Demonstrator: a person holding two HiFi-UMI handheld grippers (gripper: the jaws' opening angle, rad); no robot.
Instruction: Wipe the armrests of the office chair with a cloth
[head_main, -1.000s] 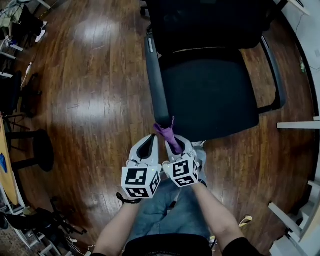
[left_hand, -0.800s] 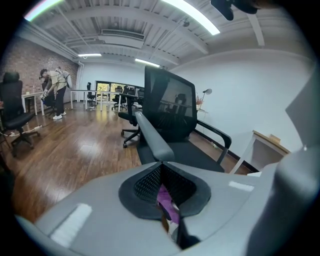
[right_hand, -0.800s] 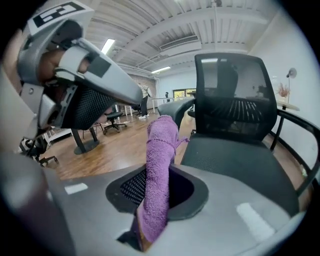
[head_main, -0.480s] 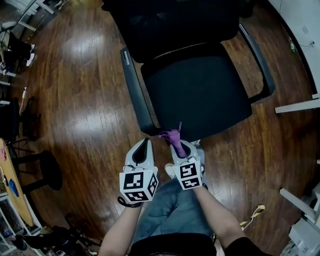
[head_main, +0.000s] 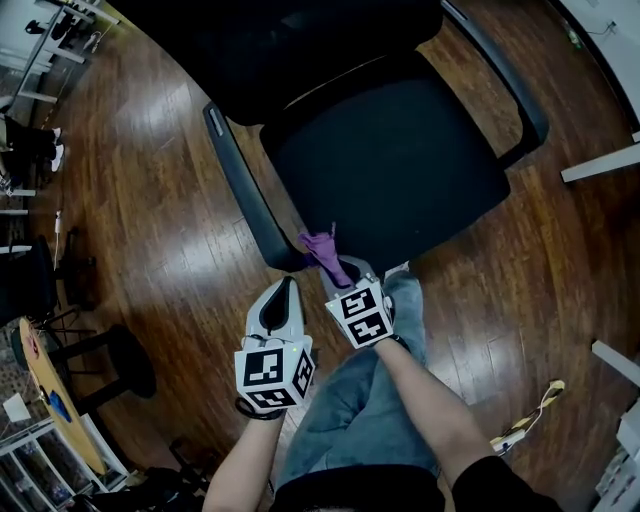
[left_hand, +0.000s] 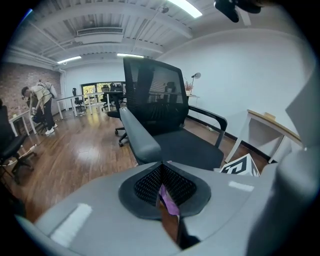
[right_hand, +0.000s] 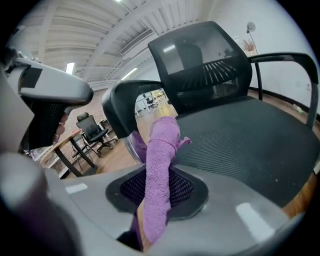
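Note:
A black office chair stands in front of me on the wood floor. Its left armrest runs toward me and ends just before my grippers. Its right armrest is across the seat. My right gripper is shut on a purple cloth, whose free end pokes up against the front end of the left armrest. In the right gripper view the cloth stands up between the pads. The left gripper is shut beside it, to the left. A thin purple sliver shows in its seam.
White desk edges stand to the right of the chair. A black stool and a yellow round table are at the left. A yellow strap lies on the floor. A person bends over a far desk.
The head view has swung, so the chair sits higher and more tilted in the frame. The right gripper with the cloth has edged ahead of the left one, still at the armrest's front end.

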